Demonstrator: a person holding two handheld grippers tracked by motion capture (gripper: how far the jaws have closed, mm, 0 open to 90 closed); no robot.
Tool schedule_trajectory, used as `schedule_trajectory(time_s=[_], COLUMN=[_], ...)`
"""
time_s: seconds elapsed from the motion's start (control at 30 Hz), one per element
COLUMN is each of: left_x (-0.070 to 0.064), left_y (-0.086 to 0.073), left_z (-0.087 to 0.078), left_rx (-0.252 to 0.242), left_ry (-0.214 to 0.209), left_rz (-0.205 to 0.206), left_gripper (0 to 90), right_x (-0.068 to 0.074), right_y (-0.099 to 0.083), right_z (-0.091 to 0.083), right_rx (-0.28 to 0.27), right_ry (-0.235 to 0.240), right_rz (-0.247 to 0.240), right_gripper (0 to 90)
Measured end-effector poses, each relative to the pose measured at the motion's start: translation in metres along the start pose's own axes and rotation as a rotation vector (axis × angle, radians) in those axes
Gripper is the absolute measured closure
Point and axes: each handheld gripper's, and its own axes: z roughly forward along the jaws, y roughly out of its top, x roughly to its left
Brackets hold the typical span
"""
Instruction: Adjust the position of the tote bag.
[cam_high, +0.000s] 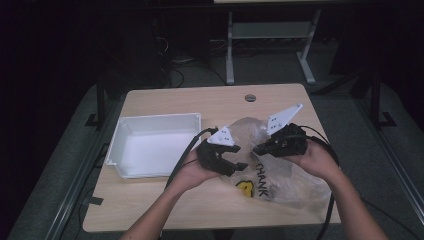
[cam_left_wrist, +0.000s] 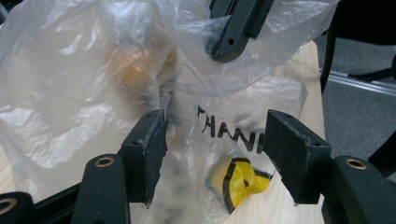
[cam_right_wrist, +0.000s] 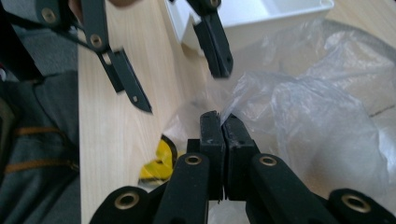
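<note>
A clear plastic bag (cam_high: 280, 170) lies on the right half of the table, printed with black letters and a yellow face (cam_left_wrist: 238, 179). Something orange (cam_left_wrist: 135, 65) shows dimly through it. My right gripper (cam_high: 256, 149) is shut on a fold of the bag's left edge; in the right gripper view its jaws (cam_right_wrist: 222, 123) meet with plastic bag (cam_right_wrist: 317, 121) pinched at the tips. My left gripper (cam_high: 239, 159) is open just left of it. In the left gripper view its pads (cam_left_wrist: 152, 144) straddle the bag (cam_left_wrist: 60, 102) without touching it, with the right gripper (cam_left_wrist: 229, 35) just ahead of them.
A white, empty rectangular bin (cam_high: 131, 140) sits on the left of the wooden table (cam_high: 210, 100); its corner (cam_right_wrist: 261, 16) is in the right gripper view. A round cable hole (cam_high: 250, 97) is at the far edge. Dark floor and desk legs (cam_high: 230, 55) lie beyond.
</note>
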Motion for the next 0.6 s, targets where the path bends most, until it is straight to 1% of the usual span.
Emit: schedule_trajectory(time_s=[0.03, 0.1, 0.13, 0.2, 0.27, 0.33, 0.37, 0.47, 0.5, 0.53, 0.6], left_x=[0.000, -0.001, -0.002, -0.003, -0.003, -0.002, -0.001, 0.001, 0.002, 0.002, 0.002], left_y=[0.000, -0.001, -0.001, -0.002, -0.001, 0.000, 0.001, 0.003, 0.003, 0.003, 0.004], left_z=[0.001, 0.002, 0.003, 0.004, 0.004, 0.003, 0.001, 0.000, -0.001, -0.001, -0.001], left_rx=[-0.002, -0.007, -0.007, -0.012, -0.018, -0.026, -0.019, -0.019, -0.025, -0.030, -0.022], left_ry=[-0.006, -0.009, -0.011, -0.007, 0.000, 0.007, 0.013, 0.024, 0.022, 0.009, 0.004], left_rz=[-0.005, -0.005, -0.004, -0.007, -0.010, -0.015, -0.007, -0.005, -0.007, -0.016, -0.017], left_gripper=[38.5, 38.5, 38.4, 38.3, 38.3, 38.8, 39.6, 40.4, 40.5, 40.7, 41.3], right_x=[0.001, 0.000, 0.000, 0.000, 0.001, 0.002, 0.002, 0.004, 0.005, 0.006, 0.010], right_y=[0.001, 0.003, 0.005, 0.007, 0.009, 0.009, 0.008, 0.004, 0.002, 0.000, -0.005], right_z=[0.000, 0.000, 0.001, 0.002, 0.003, 0.005, 0.005, 0.005, 0.004, 0.004, 0.003], right_rx=[-0.003, -0.003, -0.006, -0.005, -0.009, -0.002, -0.002, -0.013, -0.018, -0.018, -0.010], right_ry=[-0.001, -0.005, -0.003, 0.002, 0.010, 0.016, 0.020, 0.029, 0.030, 0.028, 0.024], right_rz=[0.008, -0.009, -0.007, -0.010, -0.024, -0.032, -0.032, -0.035, -0.031, -0.036, -0.032], right_gripper=[87.8, 87.9, 87.9, 87.9, 87.9, 87.5, 87.3, 86.1, 86.1, 86.2, 86.3])
